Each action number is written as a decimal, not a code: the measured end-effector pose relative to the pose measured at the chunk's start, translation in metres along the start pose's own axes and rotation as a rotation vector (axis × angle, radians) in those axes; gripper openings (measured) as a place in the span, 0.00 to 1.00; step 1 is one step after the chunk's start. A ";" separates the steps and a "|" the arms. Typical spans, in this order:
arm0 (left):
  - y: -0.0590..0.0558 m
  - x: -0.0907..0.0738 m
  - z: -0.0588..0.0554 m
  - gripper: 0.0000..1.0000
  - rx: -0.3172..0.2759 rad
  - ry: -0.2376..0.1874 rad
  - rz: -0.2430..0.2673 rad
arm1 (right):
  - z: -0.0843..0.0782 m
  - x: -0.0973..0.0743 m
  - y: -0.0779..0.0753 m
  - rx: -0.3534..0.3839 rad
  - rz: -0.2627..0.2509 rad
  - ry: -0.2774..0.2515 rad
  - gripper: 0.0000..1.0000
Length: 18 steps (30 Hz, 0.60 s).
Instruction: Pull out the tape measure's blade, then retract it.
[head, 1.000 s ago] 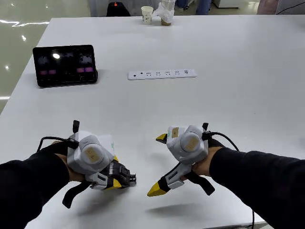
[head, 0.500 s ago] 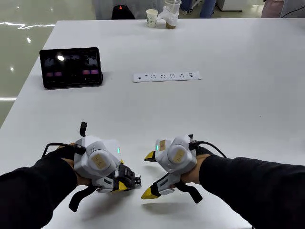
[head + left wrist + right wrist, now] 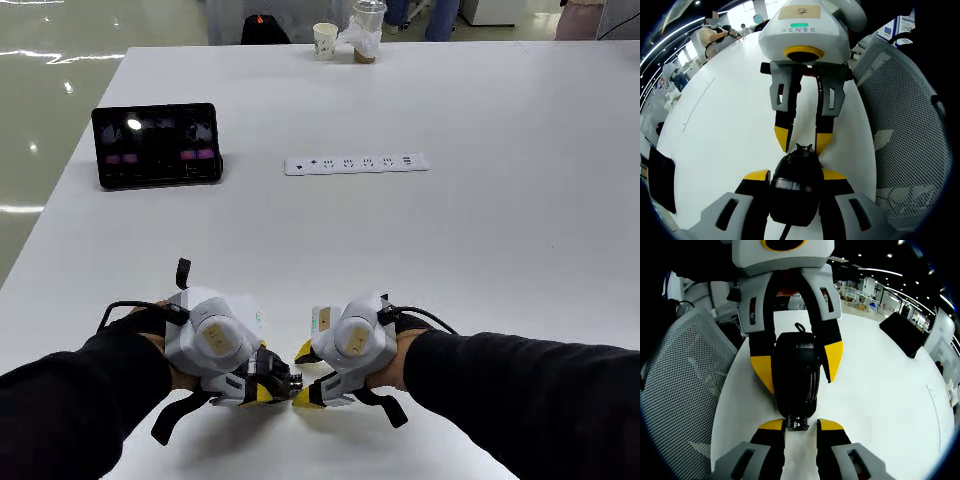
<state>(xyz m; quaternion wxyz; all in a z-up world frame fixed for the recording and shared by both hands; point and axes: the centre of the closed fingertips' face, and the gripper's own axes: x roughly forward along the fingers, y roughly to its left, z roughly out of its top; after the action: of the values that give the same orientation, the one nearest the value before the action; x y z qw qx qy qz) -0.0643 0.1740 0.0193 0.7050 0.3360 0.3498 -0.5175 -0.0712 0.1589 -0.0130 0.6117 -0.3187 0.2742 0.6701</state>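
At the head view's bottom centre, the black tape measure [image 3: 274,373] sits clamped in the left gripper [image 3: 260,388]. The right gripper [image 3: 303,376] has just moved in, jaws parted around the blade hook [image 3: 797,424], so the pull looks imminent.

Black sleeves [image 3: 520,390], white rounded housings [image 3: 215,340], yellow-tipped black fingers [image 3: 306,398], black cables [image 3: 425,313].

tape measure [image 3: 795,197] in left tool [image 3: 796,176]

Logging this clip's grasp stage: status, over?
Left claw shut on black plastic tape measure. Right claw open, straddling its blade tip, blade not yet pulled. Nothing in the way.
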 end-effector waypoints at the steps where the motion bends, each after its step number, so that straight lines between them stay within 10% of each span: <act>1: 0.000 0.000 0.000 0.32 0.001 -0.001 0.001 | 0.000 0.000 0.000 -0.003 0.004 0.001 0.18; 18: 0.001 0.001 -0.001 0.32 -0.009 0.007 -0.002 | -0.002 0.003 0.003 0.005 0.024 0.026 0.12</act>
<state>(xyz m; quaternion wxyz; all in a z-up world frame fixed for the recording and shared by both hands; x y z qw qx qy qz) -0.0632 0.1742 0.0181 0.7047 0.3344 0.3548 -0.5155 -0.0738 0.1588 -0.0161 0.6007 -0.3226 0.2877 0.6726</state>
